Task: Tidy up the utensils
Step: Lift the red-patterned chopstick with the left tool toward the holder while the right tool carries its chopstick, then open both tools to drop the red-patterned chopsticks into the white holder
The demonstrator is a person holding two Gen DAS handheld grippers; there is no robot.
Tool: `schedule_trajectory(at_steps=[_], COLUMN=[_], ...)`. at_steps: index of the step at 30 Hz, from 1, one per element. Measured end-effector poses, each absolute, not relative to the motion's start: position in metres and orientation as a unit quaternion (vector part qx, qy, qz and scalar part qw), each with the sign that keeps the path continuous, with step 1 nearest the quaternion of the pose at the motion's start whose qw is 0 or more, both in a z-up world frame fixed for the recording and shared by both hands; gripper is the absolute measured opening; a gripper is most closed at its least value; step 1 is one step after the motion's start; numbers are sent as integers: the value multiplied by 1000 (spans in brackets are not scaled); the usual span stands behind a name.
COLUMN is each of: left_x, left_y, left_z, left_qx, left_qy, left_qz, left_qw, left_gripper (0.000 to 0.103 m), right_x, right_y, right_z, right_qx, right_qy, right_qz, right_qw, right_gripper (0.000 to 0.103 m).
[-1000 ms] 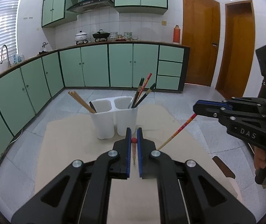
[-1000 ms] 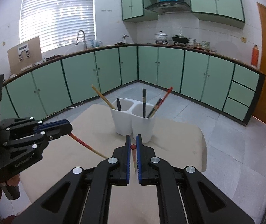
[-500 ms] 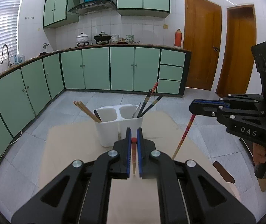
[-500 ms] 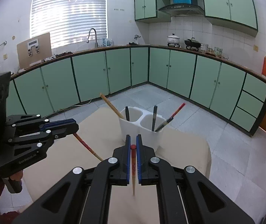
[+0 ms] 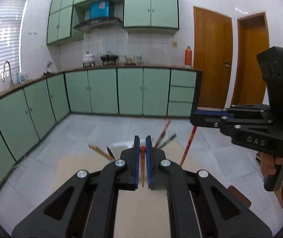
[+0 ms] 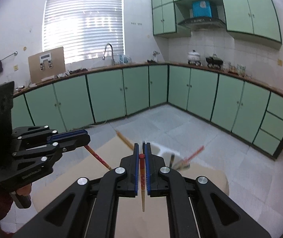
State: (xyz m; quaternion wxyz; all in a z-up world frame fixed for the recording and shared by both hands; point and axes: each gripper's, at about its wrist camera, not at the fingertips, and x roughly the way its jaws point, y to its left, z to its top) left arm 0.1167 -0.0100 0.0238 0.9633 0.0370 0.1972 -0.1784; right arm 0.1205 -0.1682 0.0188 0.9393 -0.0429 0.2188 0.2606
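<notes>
My left gripper [image 5: 142, 138] is shut on a red-topped chopstick [image 5: 142, 168] that hangs down between its blue pads. Just behind its fingers the white two-cup holder is almost hidden; tan chopsticks [image 5: 99, 151] and red and dark ones [image 5: 164, 133] stick out of it. At the right, my right gripper [image 5: 193, 117] is shut on a second red chopstick [image 5: 188, 148]. In the right wrist view, the right gripper [image 6: 140, 144] pinches its chopstick [image 6: 142, 178] above the beige table [image 6: 72, 178]. The holder [image 6: 163, 149] shows blurred ahead, and the left gripper [image 6: 87, 137] is at the left.
The beige table [image 5: 72, 168] ends a little past the holder, with grey tiled floor beyond. Green cabinets [image 5: 129, 91] line the far walls. A brown wooden piece [image 5: 238, 196] sits by the table's right edge. A hand [image 5: 268, 164] holds the right gripper's handle.
Both grippers have risen with their chopsticks. The holder has dropped low in both views and is now mostly behind the fingers. The right gripper's chopstick has swung from slanted to nearly upright.
</notes>
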Motion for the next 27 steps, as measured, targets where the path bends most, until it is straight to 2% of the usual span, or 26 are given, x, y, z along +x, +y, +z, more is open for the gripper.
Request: schedule_trajectory(at_steps=[8, 14, 20, 27], left_x=[141, 179, 218, 257], left_y=[-10, -15, -24, -35], left_z=[71, 78, 65, 18], left_qx=[40, 30, 21, 20], left_qy=[138, 119, 122, 160], left_qz=[-162, -151, -142, -128], left_qw=[976, 981, 982, 979], left_gripper=[5, 5, 5, 5], right_x=[157, 189, 228, 253], right_y=[-156, -150, -156, -169], right_z=[70, 87, 66, 17], right_qx=[-40, -46, -37, -14], right_qy=[171, 146, 163, 196], right_qz=[256, 232, 205, 188], right_qw=[951, 961, 965, 962], right_gripper=[6, 6, 6, 6])
